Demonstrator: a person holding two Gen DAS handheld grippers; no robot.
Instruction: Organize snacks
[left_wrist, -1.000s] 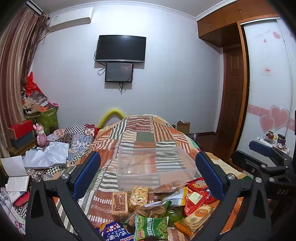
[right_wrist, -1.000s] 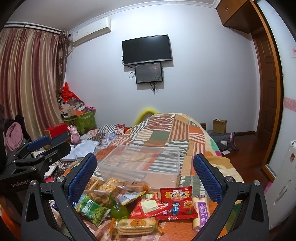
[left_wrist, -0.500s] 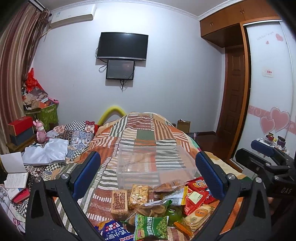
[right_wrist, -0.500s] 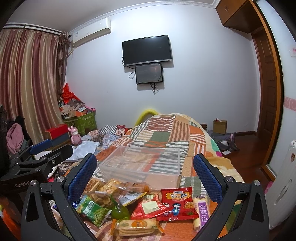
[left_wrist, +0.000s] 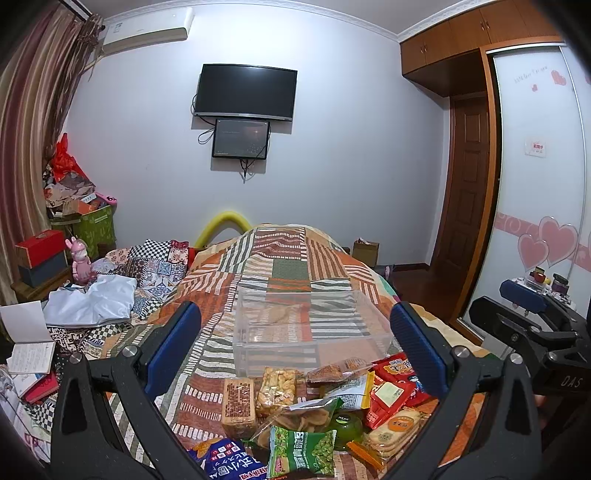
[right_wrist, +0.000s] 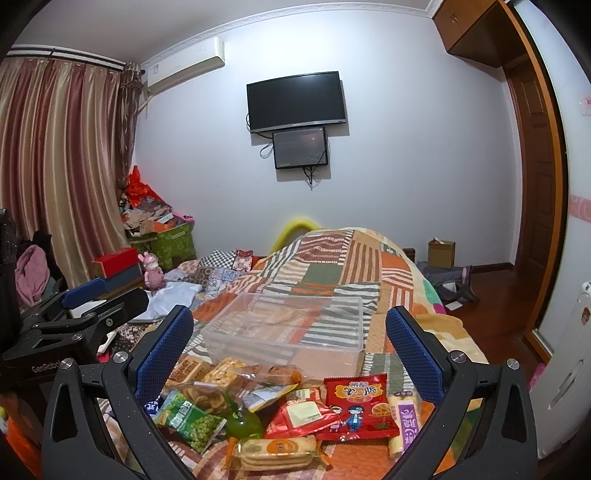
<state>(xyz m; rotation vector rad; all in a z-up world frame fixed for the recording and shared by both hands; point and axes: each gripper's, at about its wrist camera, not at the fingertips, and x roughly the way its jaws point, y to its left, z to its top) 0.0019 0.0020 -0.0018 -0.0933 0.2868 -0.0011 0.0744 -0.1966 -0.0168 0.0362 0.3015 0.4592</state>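
Left wrist view: the left gripper (left_wrist: 295, 339) is hovering over the bed (left_wrist: 288, 258) with its blue pads spread wide and nothing between them. Straight ahead of the fingers a clear bin (left_wrist: 310, 328) is sitting on the quilt, its long axis running across the view and its open top facing up (a few pale pieces are showing through its far left corner). The bin's near wall is lying just beyond the snack pile (left_wrist: 314, 417), which is crowding the space below and between the fingers. A brown bar (left_wrist: 238, 402) and a cracker pack (left_wrist: 277, 386) are lying side by side with their long axes pointing toward the bin. A green pea bag (left_wrist: 301, 452) is lying nearest the camera. Bare quilt is stretching past the bin and off to the left finger's side. The right gripper (left_wrist: 524, 299) is showing at the right edge.

Right wrist view: the right gripper (right_wrist: 290, 350) is also hovering with its pads wide apart, gripping nothing. The bin (right_wrist: 288, 328) is sitting ahead, slightly left of centre, its right end lining up short of the right finger. A red bag (right_wrist: 356, 406) is lying below the right half of the gap, a purple pack (right_wrist: 404, 421) just beside it by the right finger, pointing toward the bin. A biscuit sleeve (right_wrist: 275, 450) is lying crosswise nearest the camera. The bed's edge is dropping away beyond the right finger; the left gripper (right_wrist: 88, 295) is showing at the left.
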